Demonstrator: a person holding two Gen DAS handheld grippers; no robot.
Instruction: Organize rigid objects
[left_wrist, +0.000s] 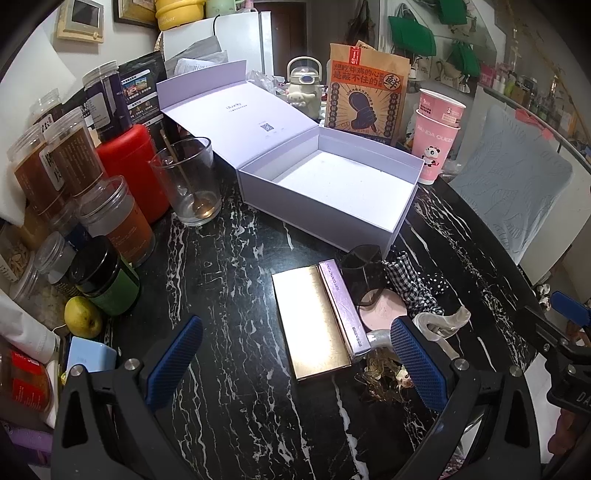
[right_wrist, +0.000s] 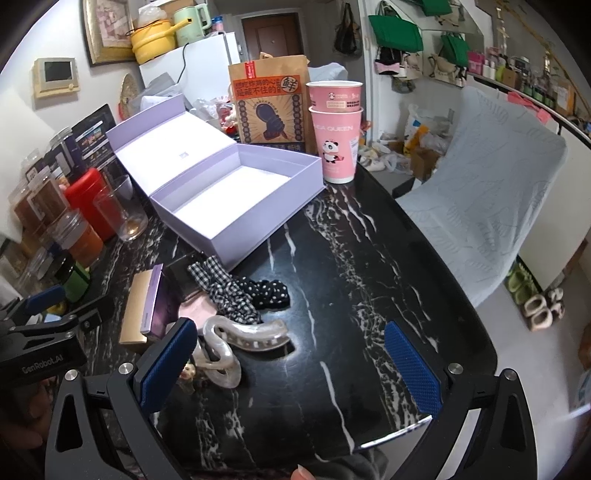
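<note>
Black marble with white veins covers the table (left_wrist: 229, 295), and clutter crowds its left and back edges. Along the left edge stand jars (left_wrist: 55, 162), a red canister (left_wrist: 131, 170) and a drinking glass (left_wrist: 186, 181) with a spoon in it; a yellow-green fruit (left_wrist: 83, 316) lies nearer the front. Behind the middle sits an open lilac box (left_wrist: 325, 206), lid thrown back, inside bare. A brown paper bag (left_wrist: 365, 92) and two stacked pink cups (left_wrist: 436, 136) stand behind it.

In front of the box lies the small pile to be sorted: a gold case (left_wrist: 310, 325), flat, with a narrow purple carton (left_wrist: 343, 306) touching its right side. Just right of these are a dark hair claw (left_wrist: 360, 273) resting on a pink compact (left_wrist: 382, 315), a checked fabric tie (left_wrist: 406, 280) and a dotted scrunchie (right_wrist: 271, 291).

The left gripper (left_wrist: 291, 363) hovers low over the front of the table, jaws wide apart and holding nothing; the gold case and carton lie between and beyond its pads. Its right pad sits over the edge of the pile, though I cannot tell whether it touches.

The right gripper (right_wrist: 295, 363) also has its jaws spread wide and empty. A pearly white hair claw (right_wrist: 240, 339) lies just beside its left pad, partly hidden behind it. Between the pads and off to the right, bare marble runs to the table's curved right edge, where a chair with a pale blue cover (right_wrist: 491, 192) stands close.
</note>
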